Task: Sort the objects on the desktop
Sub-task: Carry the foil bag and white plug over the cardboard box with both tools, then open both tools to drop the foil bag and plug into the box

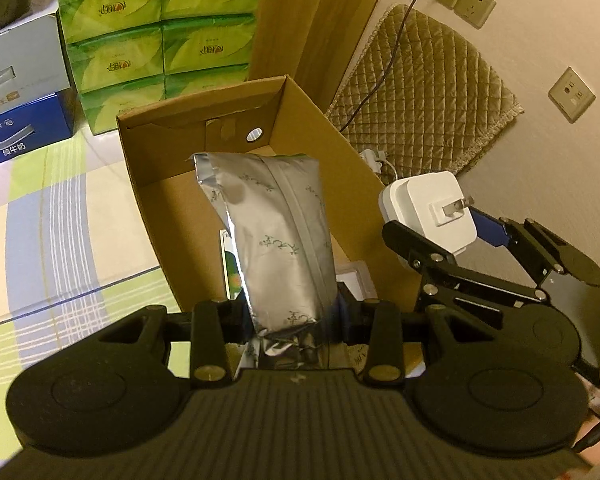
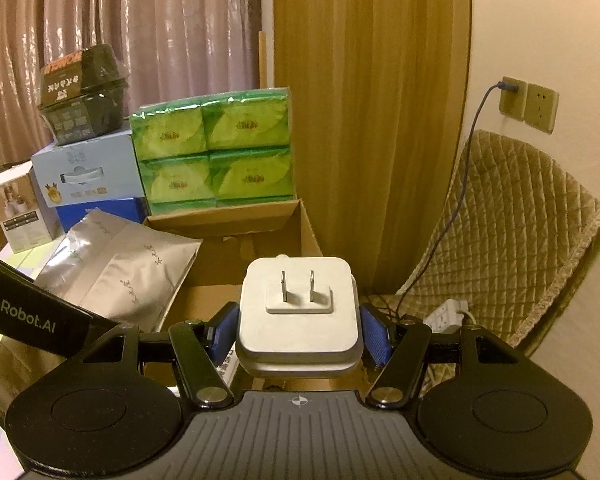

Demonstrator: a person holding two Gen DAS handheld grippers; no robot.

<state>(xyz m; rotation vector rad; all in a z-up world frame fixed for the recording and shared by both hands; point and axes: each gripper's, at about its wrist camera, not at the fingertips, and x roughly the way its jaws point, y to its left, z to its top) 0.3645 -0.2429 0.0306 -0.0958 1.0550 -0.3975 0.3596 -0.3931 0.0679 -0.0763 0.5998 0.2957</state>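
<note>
**Over the open carton: two grasped items ready for deposit**

Above the cardboard box (image 1: 300,136), both hand-held grippers carry their loads toward the same container. The left gripper (image 1: 290,320) is nearly closed, pinching the lower end of a silver foil pouch (image 1: 276,232), which stands upright over the box interior. The right gripper (image 2: 298,336) is about half open, its blue pads (image 2: 374,336) pressed against the two sides of a white plug adapter (image 2: 298,308), prongs facing away from the camera; the adapter sits near the box's right wall, apparently not yet over the opening.

To do the step well, each item should probably be brought fully inside the box walls and lowered before the jaws open, since the pouch is tall and floppy and may tip over the rim if dropped from height. The adapter is dense and smooth-sided; a level release seems advisable. The grippers are close together, so staggered releases would likely avoid collision. Green tissue packs (image 1: 160,28) are stacked behind the box.
</note>
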